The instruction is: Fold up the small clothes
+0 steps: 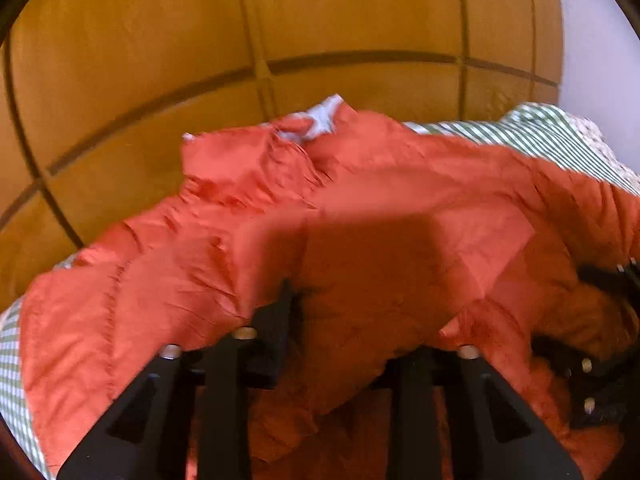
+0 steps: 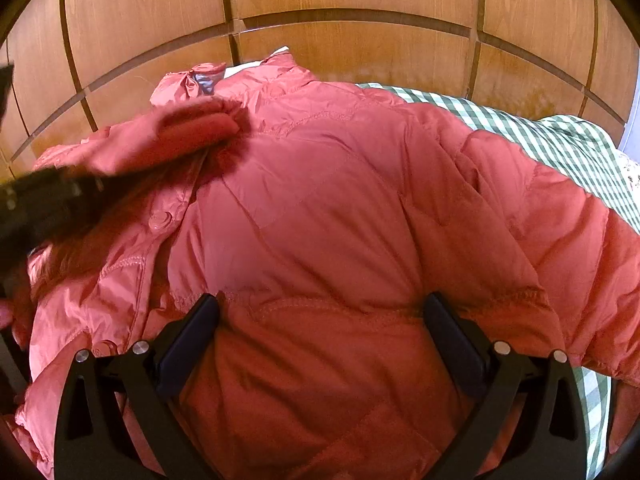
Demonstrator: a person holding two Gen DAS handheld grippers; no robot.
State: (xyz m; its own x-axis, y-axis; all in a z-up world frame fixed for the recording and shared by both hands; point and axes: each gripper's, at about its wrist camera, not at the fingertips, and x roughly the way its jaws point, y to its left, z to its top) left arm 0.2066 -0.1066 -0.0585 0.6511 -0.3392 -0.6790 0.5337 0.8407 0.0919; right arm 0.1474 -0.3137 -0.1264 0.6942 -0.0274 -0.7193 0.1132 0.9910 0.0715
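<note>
Spread jaws over red jacket [image 2: 320, 200]

A small puffy jacket [image 2: 340, 216] of shiny coral-red quilted fabric lies spread out and rumpled on a green-and-white checked cloth [image 2: 560, 144], its collar [image 2: 208, 80] at the far end near the wooden wall panels, showing a pale lining. One sleeve [image 2: 188, 128] is folded across the chest. Stitched seams and round snap buttons run along the front edge on the left.
</note>
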